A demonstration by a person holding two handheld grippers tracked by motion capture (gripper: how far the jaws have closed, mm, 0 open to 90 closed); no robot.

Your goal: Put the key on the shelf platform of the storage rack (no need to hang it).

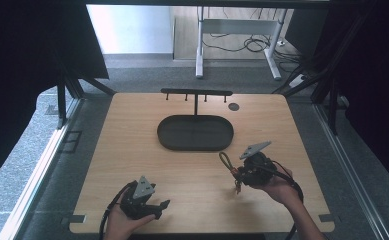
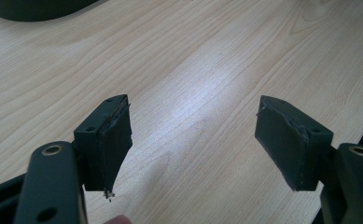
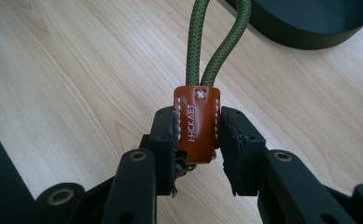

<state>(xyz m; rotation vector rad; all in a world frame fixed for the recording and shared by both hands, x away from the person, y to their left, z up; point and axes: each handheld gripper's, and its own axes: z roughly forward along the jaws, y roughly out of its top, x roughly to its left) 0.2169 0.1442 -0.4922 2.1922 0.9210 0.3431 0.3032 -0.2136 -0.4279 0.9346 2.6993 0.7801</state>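
Left gripper (image 1: 158, 207) jaws apart, right gripper (image 1: 235, 176) jaws clamped

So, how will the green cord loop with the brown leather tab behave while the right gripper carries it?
The cord loop is braided rope, so it probably flexes and sways instead of staying rigid. It looks light. The right gripper pinches the leather tab from both sides; the leather seems grippy, so slipping looks unlikely. Nothing about it appears fragile.

Right claw (image 1: 238, 176) gripping cord loop (image 1: 226, 162), oval tray (image 1: 195, 133) beyond
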